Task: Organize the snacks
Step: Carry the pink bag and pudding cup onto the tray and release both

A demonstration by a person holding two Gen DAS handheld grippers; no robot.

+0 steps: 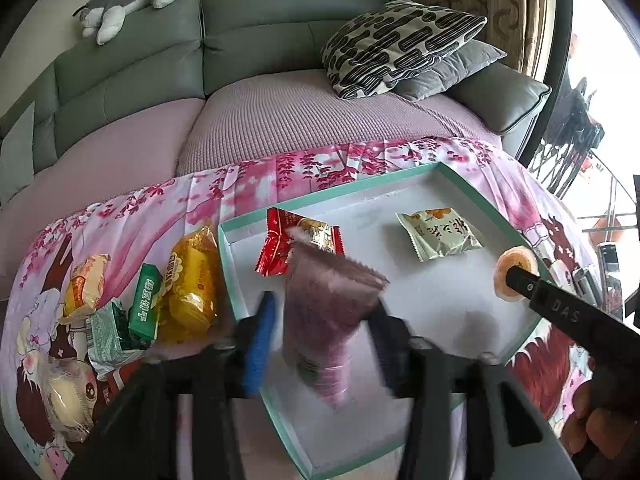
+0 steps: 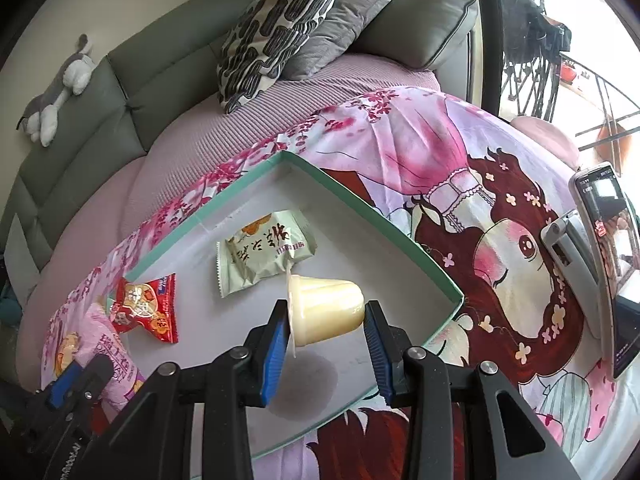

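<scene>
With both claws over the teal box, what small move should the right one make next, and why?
Probably lower a little and open. The right claw is shut on the pale jelly cup, lying sideways above the teal box, over bare floor near the green packet. The left claw stands open around the pink packet.

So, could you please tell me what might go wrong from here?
1. The pink packet hangs blurred between the left claw's open jaws, so it may drop onto the red packet.
2. The right claw pinches the jelly cup sideways near the tray's wall; it could roll on release.
</scene>
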